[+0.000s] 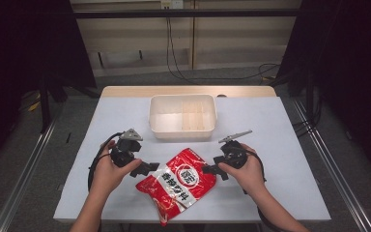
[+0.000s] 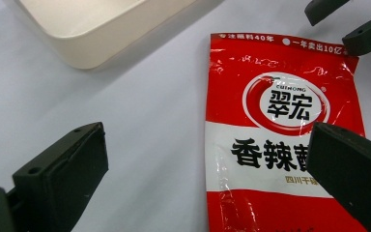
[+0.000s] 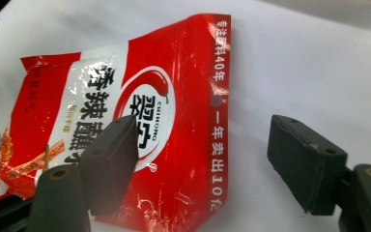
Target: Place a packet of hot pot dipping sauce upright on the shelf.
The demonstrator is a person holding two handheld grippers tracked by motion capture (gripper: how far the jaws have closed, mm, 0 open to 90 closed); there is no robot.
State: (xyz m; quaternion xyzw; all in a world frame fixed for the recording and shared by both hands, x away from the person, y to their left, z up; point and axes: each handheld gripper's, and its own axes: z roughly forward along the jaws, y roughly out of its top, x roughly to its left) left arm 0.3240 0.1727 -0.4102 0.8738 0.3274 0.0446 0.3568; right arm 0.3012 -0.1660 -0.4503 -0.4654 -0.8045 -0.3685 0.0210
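Note:
A red and white sauce packet (image 1: pixel 182 182) lies flat on the white table (image 1: pixel 280 145), slanted, with its lower end at the front edge. My left gripper (image 1: pixel 149 167) is open at the packet's left edge. In the left gripper view the packet (image 2: pixel 275 125) lies ahead between the spread jaws of the left gripper (image 2: pixel 207 179), the right one over its print. My right gripper (image 1: pixel 210 170) is open at the packet's upper right edge. In the right gripper view one jaw of the right gripper (image 3: pixel 207 164) hangs over the packet (image 3: pixel 174 121) and the other over bare table.
A cream plastic bin (image 1: pixel 183 129) stands behind the packet at the table's middle back, also seen as the bin (image 2: pixel 101 29) in the left gripper view. Bare table lies to both sides. Cables run over the floor beyond the table.

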